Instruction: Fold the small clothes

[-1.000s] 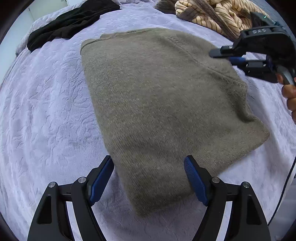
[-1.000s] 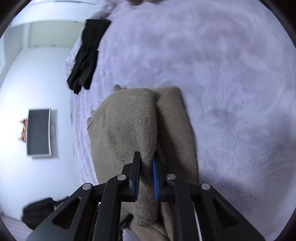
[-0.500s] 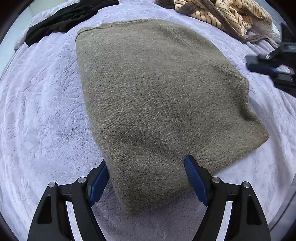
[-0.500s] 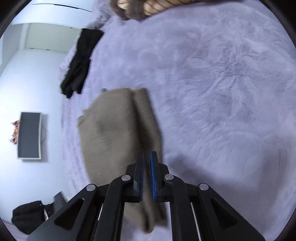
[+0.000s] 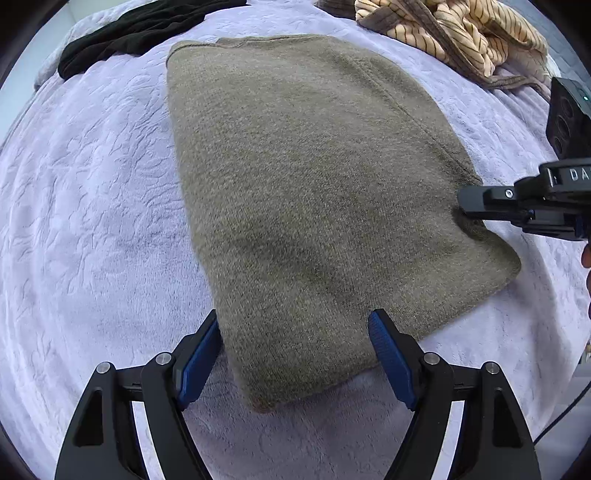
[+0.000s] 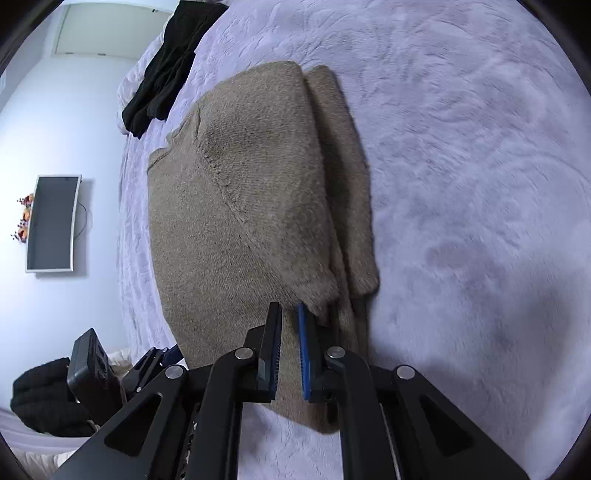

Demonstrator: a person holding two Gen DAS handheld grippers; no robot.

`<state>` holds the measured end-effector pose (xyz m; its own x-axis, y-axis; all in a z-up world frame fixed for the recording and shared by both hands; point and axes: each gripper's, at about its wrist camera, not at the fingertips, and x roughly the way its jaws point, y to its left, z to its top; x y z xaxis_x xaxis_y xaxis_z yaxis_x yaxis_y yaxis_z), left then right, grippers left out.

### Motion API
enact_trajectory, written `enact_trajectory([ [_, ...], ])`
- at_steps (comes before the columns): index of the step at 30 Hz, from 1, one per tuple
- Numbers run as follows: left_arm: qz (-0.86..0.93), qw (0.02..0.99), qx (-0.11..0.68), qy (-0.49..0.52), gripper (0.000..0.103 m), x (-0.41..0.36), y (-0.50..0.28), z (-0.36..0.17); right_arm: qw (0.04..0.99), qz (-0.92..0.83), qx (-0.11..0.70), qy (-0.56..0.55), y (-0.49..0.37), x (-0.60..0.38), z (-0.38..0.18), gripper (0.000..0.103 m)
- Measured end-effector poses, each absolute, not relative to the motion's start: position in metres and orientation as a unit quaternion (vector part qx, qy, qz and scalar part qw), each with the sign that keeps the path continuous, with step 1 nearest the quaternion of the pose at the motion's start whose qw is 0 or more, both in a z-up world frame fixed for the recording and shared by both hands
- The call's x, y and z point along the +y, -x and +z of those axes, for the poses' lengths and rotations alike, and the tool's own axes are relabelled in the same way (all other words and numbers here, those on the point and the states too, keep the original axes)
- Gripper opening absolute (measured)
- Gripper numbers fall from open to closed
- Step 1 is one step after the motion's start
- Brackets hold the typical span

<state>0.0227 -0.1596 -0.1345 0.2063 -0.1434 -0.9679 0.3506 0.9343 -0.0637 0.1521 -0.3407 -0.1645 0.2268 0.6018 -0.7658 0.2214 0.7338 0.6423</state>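
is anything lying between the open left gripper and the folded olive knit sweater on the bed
Nothing visible does. The left gripper hangs open directly over the near corner of the folded olive knit sweater, with only the lilac textured bedspread around it. The black garment and striped clothes lie beyond.

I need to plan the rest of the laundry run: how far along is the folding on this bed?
Done: the olive sweater lies folded into a compact block on the lavender blanket. In hand: nothing is gripped; the left gripper hovers open over its near corner, and the right gripper, jaws shut, rests at its side edge. Left: the striped garment and the black garment lie unfolded.
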Motion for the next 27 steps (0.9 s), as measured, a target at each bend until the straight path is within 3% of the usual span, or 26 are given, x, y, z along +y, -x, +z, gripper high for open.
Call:
enact_trajectory([
  [27, -0.144, 0.758, 0.631, -0.083, 0.08, -0.148, -0.021, -0.117, 0.703, 0.116, 0.629, -0.309, -0.121, -0.333, -0.159, 0.012],
])
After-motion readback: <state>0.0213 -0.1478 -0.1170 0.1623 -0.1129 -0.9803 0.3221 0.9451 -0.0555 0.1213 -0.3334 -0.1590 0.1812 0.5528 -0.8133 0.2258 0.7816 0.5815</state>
